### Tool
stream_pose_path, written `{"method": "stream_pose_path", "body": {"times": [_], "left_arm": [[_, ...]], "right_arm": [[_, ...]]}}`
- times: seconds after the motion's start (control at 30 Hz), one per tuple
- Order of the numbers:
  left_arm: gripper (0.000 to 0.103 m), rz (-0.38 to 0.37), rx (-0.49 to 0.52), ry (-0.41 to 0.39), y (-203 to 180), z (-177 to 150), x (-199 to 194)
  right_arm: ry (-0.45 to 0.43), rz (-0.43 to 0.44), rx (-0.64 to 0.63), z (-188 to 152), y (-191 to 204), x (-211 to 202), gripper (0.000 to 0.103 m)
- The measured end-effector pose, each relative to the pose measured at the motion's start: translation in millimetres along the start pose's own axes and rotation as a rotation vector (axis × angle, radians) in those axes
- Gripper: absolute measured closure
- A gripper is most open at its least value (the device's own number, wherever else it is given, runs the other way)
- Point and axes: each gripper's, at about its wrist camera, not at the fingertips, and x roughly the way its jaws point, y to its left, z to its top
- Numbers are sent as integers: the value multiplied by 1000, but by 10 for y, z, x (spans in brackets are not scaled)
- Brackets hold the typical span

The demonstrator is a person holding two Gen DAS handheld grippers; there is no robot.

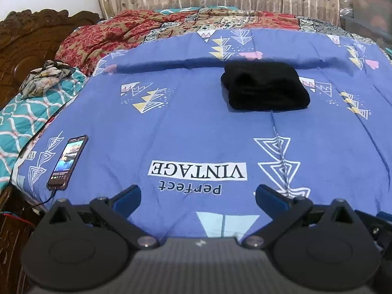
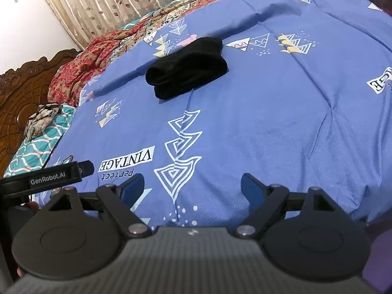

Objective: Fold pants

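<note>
Far left, a carved dark wooden headboard (image 1: 22,41), and beside it a crumpled floral scarf (image 1: 46,77) sitting on a teal wave-patterned quilt (image 1: 22,122). Next along, a black smartphone with a lit screen (image 1: 67,163) lies near the front edge of the blue printed bedspread (image 1: 183,122), cable trailing off the side.

Centre now: the left gripper (image 1: 198,196) hangs low over the front of the bedspread, its blue-padded fingers spread wide apart with nothing between them. Beyond it, well apart, the black pants (image 1: 265,87) lie as a compact folded bundle toward the back of the bedspread, just in front of a long ridge in the cloth.

On to the right: the right gripper (image 2: 192,187) is likewise splayed open and empty, hovering over the white triangle print, with the bundle (image 2: 187,67) up ahead and untouched by either tool.

My read: the folding looks essentially finished, the pants stacked in layers and both tools clear of them. If anything remains, it would be a tidy-up; the front edge looks a bit uneven, so a light pinch and smoothing tug there, without tipping the stack, would be the call.
</note>
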Motion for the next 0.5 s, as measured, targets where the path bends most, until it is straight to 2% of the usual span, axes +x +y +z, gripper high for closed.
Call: {"method": "stream_pose_path", "body": {"times": [0.2, 0.5], "left_arm": [[0, 18, 22, 90, -32, -56, 187], [0, 24, 47, 127, -90, -91, 279]], "right_arm": [[37, 2, 18, -4, -43, 76, 15], [74, 2, 31, -1, -101, 145, 15]]}}
